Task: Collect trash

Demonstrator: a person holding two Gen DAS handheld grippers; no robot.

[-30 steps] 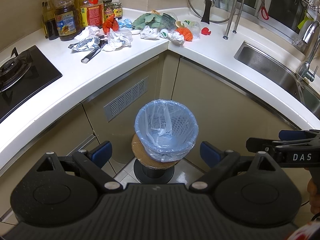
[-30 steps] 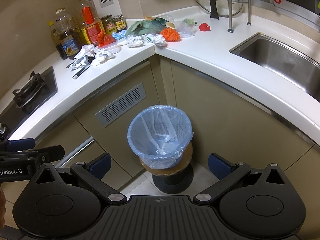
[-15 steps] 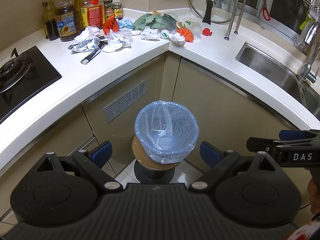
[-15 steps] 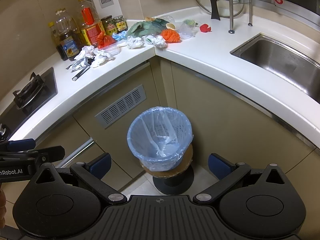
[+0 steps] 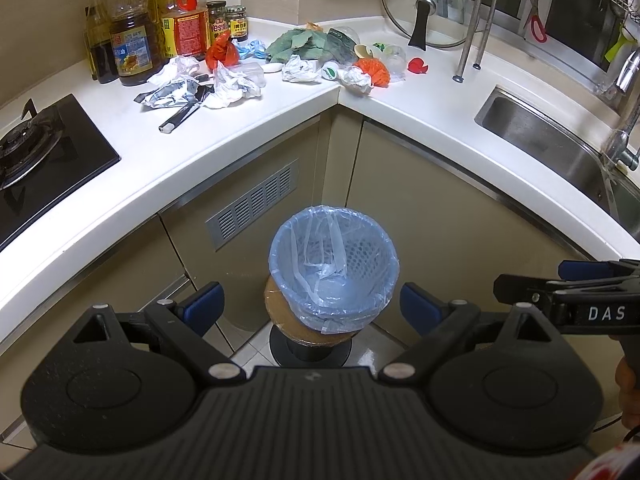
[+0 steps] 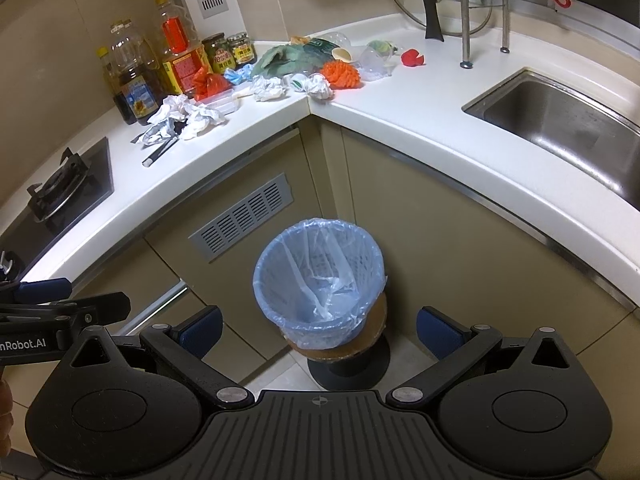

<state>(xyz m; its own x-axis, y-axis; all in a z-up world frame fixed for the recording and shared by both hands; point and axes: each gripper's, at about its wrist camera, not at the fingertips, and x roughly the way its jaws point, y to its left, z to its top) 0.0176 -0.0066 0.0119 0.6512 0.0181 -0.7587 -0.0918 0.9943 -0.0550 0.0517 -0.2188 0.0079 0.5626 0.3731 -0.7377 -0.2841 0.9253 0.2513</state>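
Observation:
A bin with a blue liner [image 5: 334,268] stands on a round stool below the corner counter; it also shows in the right wrist view [image 6: 320,280]. Trash lies at the back of the counter: crumpled white wrappers [image 5: 228,88], a red bag [image 5: 221,51], green leaves [image 5: 296,44], an orange ball [image 5: 374,72]. The same pile shows in the right wrist view [image 6: 276,76]. My left gripper [image 5: 312,306] is open and empty above the bin. My right gripper [image 6: 318,326] is open and empty above the bin.
Oil bottles and jars [image 5: 136,36] stand at the back left. A gas hob [image 5: 36,148] is at the left and a steel sink [image 5: 560,148] at the right. A glass lid [image 5: 432,4] leans at the back by a rack post.
Both grippers have drifted slightly; the bin sits a little lower in both views. Both stay open and empty.

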